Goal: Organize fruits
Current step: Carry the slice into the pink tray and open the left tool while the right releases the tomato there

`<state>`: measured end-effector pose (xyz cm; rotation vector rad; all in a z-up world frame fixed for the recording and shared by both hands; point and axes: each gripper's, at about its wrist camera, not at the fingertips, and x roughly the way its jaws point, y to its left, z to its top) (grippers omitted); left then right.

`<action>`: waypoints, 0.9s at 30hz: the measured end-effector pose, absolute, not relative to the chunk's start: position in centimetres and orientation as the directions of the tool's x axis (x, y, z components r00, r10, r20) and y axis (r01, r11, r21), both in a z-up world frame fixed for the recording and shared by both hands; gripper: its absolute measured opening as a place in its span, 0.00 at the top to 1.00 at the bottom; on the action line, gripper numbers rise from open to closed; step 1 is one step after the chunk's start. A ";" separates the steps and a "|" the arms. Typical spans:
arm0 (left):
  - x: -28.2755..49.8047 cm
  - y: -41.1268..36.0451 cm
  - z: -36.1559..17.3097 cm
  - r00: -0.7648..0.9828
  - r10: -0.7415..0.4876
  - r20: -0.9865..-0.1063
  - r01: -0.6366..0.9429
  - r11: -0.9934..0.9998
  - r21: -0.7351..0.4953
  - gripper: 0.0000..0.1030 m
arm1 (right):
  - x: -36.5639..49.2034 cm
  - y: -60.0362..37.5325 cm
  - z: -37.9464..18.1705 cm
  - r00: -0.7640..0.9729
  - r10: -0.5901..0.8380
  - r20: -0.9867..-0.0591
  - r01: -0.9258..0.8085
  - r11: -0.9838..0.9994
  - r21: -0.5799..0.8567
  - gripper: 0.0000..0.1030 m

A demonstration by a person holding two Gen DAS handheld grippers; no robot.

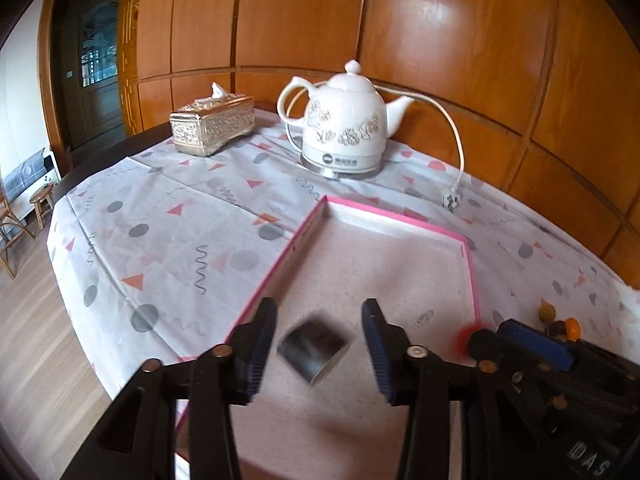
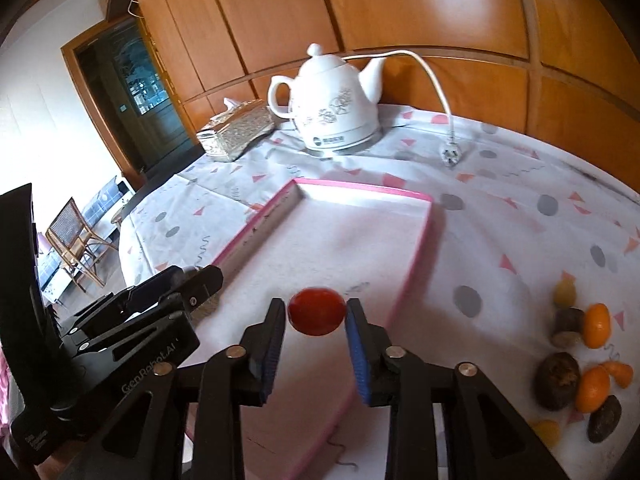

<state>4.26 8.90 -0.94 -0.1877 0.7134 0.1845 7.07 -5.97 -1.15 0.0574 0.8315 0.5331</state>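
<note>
A white ceramic kettle (image 1: 343, 120) stands upper centre on a patterned tablecloth (image 1: 160, 216). Its cord ends in a loose plug (image 1: 449, 199) at right. A gold tissue box (image 1: 212, 124) sits left of the kettle. Wood panelling (image 1: 440, 32) fills the background.

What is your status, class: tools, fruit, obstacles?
Left tool open, dark cylindrical piece blurred between its fingers. Right tool shut on small red tomato above pink-rimmed tray. Nothing blocking.
</note>
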 end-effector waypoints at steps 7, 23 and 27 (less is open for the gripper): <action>3.5 8.8 0.5 0.773 0.101 -0.626 -0.224 0.967 -0.120 0.40 | 6.4 -6.9 -1.7 0.570 0.438 -0.695 -0.380 0.891 0.250 0.64; 2.5 5.2 0.8 0.782 0.056 -0.620 -0.139 0.987 -0.086 0.37 | 4.5 -13.7 -2.7 0.650 0.292 -0.701 -0.185 0.956 0.227 0.62; 2.5 4.1 0.6 0.780 0.035 -0.625 -0.108 0.991 -0.079 0.37 | 3.9 -15.3 -2.7 0.672 0.248 -0.698 -0.145 0.968 0.204 0.58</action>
